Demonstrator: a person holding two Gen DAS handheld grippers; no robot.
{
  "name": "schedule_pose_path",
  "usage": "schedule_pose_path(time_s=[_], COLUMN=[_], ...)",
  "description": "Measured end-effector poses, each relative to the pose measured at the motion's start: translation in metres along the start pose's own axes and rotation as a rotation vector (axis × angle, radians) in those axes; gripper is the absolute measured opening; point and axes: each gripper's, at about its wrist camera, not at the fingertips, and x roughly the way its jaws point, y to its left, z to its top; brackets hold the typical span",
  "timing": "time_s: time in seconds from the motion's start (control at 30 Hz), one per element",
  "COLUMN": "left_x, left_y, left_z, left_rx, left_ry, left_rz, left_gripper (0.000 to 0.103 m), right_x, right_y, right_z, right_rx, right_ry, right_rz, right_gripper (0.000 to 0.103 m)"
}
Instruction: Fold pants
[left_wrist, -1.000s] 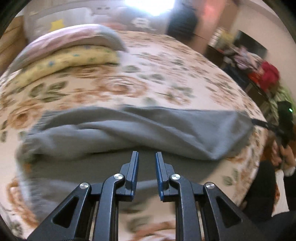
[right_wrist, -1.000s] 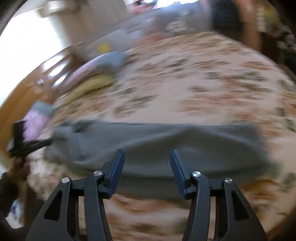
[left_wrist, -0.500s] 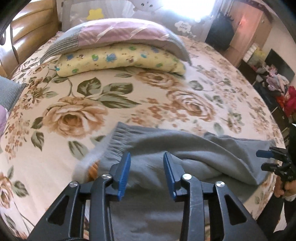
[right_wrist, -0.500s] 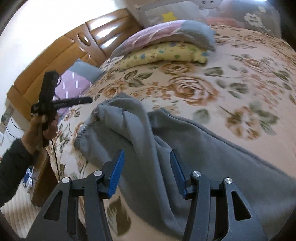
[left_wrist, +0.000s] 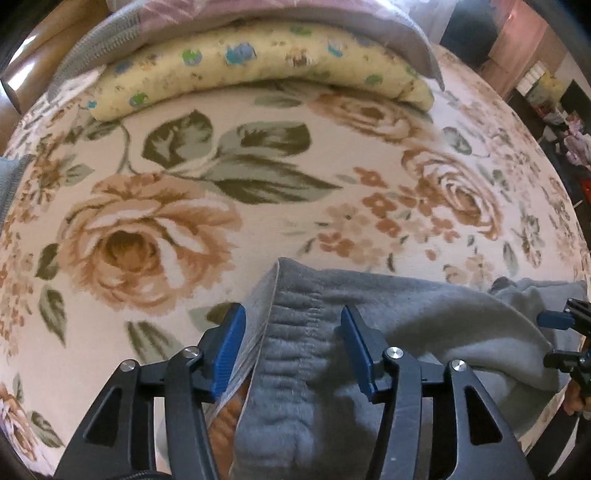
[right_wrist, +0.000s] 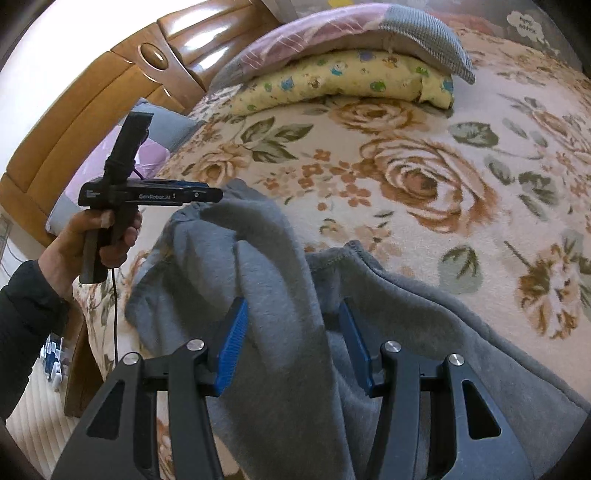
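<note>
Both grippers are spread wide — the left gripper (left_wrist: 293, 349) has the grey pants (left_wrist: 388, 332) waistband sitting between its fingers, the right gripper (right_wrist: 291, 345) straddles a raised fold of them (right_wrist: 280, 295) on the floral bedspread (right_wrist: 424, 184).

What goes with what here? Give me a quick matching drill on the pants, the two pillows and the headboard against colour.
Things:
1. pants
2. lower pillow
3. upper pillow
4. headboard

Colours:
a. glossy brown wood
b. grey fleece
c. pink with grey patches
d. yellow with small prints

Pairs: 1-b, 2-d, 3-c, 4-a
</note>
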Motion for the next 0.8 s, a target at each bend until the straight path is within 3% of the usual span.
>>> schedule_pose_path(time_s=[0.1, 0.17, 0.2, 0.23, 0.27, 0.33, 0.4, 0.63, 0.8], left_x=[0.018, 0.021, 0.021, 0.020, 0.018, 0.012, 0.002, -0.061, -0.114], left_y=[0.000, -0.004, -0.006, -0.008, -0.010, -0.012, -0.013, -0.004, 0.003], left_z=[-0.003, -0.007, -0.009, -0.010, -0.011, -0.011, -0.010, 0.002, -0.023], left_rx=[0.009, 0.031, 0.046, 0.058, 0.069, 0.072, 0.079, 0.038, -0.035], left_ry=[0.043, 0.025, 0.014, 0.005, -0.003, -0.018, -0.048, -0.248, -0.434], left_rz=[0.038, 0.064, 0.074, 0.079, 0.064, 0.060, 0.054, 0.034, -0.045], left_gripper=[0.056, 0.056, 0.054, 0.043, 0.032, 0.023, 0.017, 0.013, 0.013], right_x=[0.011, 0.013, 0.013, 0.013, 0.012, 0.007, 0.000, -0.029, -0.054], right_y=[-0.004, -0.003, -0.002, -0.001, 0.000, 0.000, 0.001, 0.017, 0.039], right_z=[-0.002, -0.005, -0.006, -0.007, -0.007, -0.006, -0.003, 0.012, 0.011], right_rx=[0.007, -0.003, -0.012, -0.016, -0.020, -0.023, -0.017, -0.068, -0.136], right_ry=[0.021, 0.029, 0.026, 0.024, 0.020, -0.006, -0.036, -0.129, -0.187], right_rz=[0.006, 0.005, 0.010, 0.015, 0.011, 0.001, 0.002, -0.021, -0.001], right_gripper=[0.053, 0.048, 0.041, 0.025, 0.017, 0.007, 0.005, 0.004, 0.004])
